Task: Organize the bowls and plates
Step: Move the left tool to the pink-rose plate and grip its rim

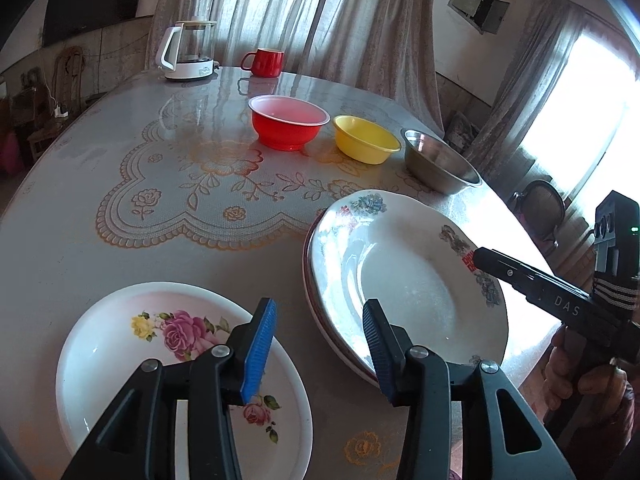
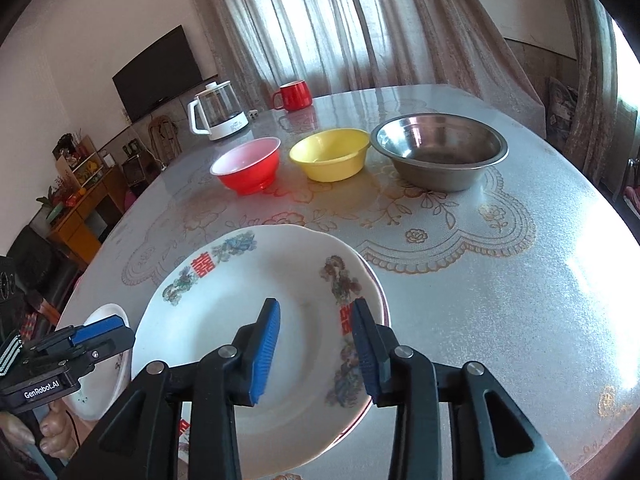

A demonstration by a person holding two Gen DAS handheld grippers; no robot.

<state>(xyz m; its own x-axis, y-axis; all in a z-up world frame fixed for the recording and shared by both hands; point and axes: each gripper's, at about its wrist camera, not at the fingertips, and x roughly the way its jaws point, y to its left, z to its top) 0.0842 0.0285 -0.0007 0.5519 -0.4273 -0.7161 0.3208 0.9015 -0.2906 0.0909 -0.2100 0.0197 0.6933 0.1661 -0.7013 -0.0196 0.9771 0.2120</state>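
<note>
A white plate with pink roses [image 1: 120, 340] lies at the near left of the table. To its right a white plate with blue flowers and red characters [image 1: 408, 272] [image 2: 224, 320] rests on a red-rimmed plate [image 1: 310, 280]. Behind them stand a red bowl [image 1: 288, 122] [image 2: 248, 168], a yellow bowl [image 1: 366, 140] [image 2: 330, 156] and a steel bowl [image 1: 440, 164] [image 2: 440, 156] in a row. My left gripper [image 1: 320, 320] hangs open over the gap between the rose plate and the stack, holding nothing. My right gripper [image 2: 316, 320] is open just above the top plate's right side, its pads not pressing on it.
A white-and-glass kettle [image 1: 188, 52] and a red mug [image 1: 264, 62] stand at the far edge of the round table [image 2: 500, 300], which has a lace-pattern cover. A hand [image 1: 572, 380] grips the right tool's handle. A chair [image 1: 540, 208] stands beyond the table's right edge.
</note>
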